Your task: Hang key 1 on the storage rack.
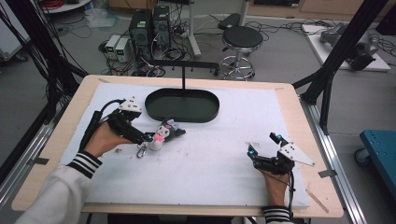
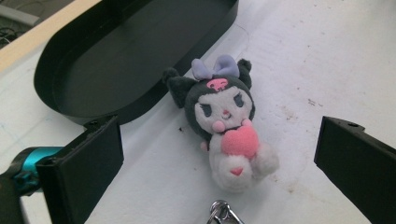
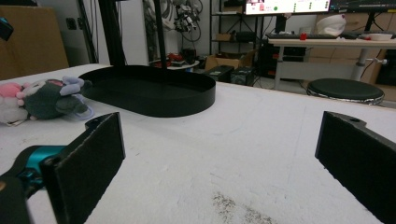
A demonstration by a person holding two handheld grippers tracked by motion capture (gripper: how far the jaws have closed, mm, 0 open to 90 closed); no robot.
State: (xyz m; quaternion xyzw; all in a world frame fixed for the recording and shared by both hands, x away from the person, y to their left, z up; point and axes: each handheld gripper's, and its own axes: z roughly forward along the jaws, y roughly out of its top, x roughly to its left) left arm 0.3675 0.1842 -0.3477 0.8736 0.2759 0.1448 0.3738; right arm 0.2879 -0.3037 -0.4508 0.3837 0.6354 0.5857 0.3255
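Observation:
A small plush doll (image 1: 165, 133) with a dark hood, lilac bow and pink heart lies on the white mat just in front of the black oval tray (image 1: 182, 105). In the left gripper view the doll (image 2: 224, 121) lies between the wide-apart jaws, and its metal clasp (image 2: 223, 212) shows at the bottom edge. My left gripper (image 1: 148, 138) is open, its tips right beside the doll. My right gripper (image 1: 264, 144) rests open at the mat's front right with nothing between its jaws. The right gripper view shows the doll (image 3: 46, 98) far left and the tray (image 3: 149, 88) beyond.
The white mat (image 1: 205, 154) covers most of the wooden table (image 1: 299, 112). A thin black post (image 1: 183, 77) rises behind the tray. Beyond the table stand a round stool (image 1: 240, 42), computer cases (image 1: 149, 28) and black frame legs.

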